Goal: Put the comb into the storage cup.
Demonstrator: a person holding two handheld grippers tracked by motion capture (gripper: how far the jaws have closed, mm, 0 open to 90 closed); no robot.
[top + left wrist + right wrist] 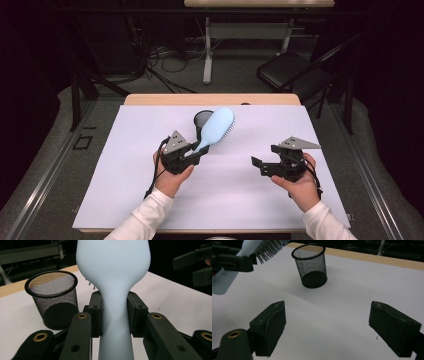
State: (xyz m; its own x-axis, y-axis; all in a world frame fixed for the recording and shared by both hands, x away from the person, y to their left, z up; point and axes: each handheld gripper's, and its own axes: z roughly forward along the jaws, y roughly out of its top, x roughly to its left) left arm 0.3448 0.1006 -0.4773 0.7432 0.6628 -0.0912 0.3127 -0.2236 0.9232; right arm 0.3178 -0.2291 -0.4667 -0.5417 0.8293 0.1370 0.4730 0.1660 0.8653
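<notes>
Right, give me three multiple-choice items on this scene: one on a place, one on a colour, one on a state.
1. Where does the black wire-mesh cup stand?
A. upright on the white table sheet
B. on the floor
C. between the right gripper's jaws

2. What colour is the plastic hairbrush?
A. red
B. pale blue
C. black

3. What is the left gripper doing?
A. hanging open
B. gripping the cup
C. clamping the brush handle

Answers: 1 A, the right gripper view shows it standing on the sheet. 2 B, head and handle are pale blue. 3 C, both pads press the handle, while the right gripper is open with nothing between its jaws.
</notes>
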